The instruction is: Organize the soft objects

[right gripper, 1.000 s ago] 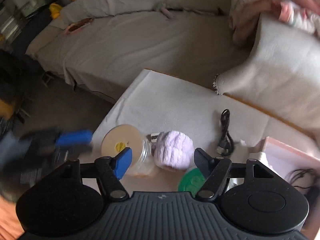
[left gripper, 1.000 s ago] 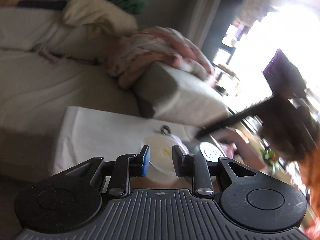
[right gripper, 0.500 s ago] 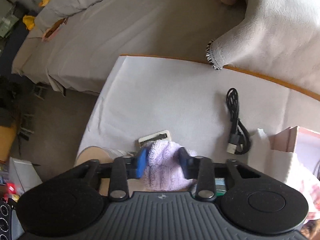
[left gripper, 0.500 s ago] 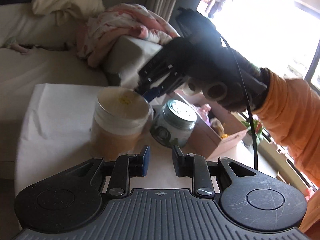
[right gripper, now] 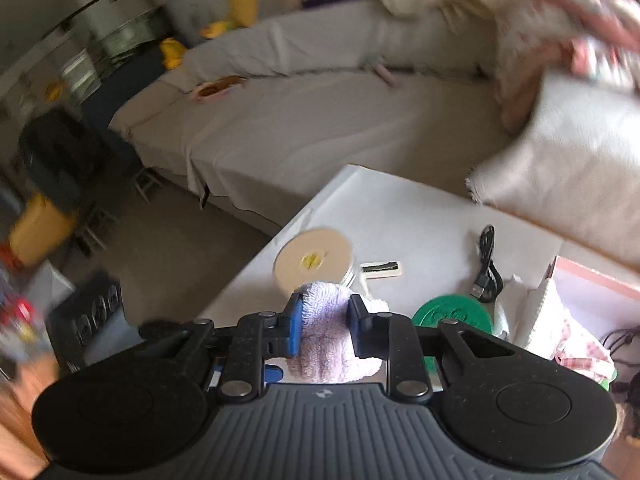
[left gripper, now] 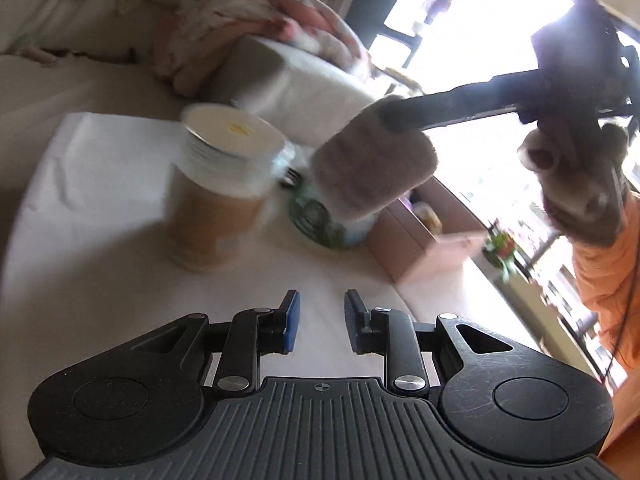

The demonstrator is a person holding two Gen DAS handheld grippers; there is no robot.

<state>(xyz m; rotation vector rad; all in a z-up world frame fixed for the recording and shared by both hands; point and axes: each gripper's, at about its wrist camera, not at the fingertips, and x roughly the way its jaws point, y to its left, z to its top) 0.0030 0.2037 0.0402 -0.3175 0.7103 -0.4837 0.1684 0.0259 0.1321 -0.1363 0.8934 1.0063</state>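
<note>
Above the table (right gripper: 420,216), our right gripper (right gripper: 323,326) has lifted the lilac towel (right gripper: 326,336) it pinched half a second ago, clear of both jars; it can go to storage. Our left gripper (left gripper: 317,322) hangs empty, jaws slightly apart.

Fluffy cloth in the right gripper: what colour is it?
Pale lilac; the fluffy cloth shows best in the right wrist view, clamped in the right gripper.

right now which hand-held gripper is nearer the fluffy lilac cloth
Right. The right hand-held gripper is shut on the fluffy lilac cloth, lifted above the table. The left hand-held gripper sits low and apart, holding nothing.
</note>
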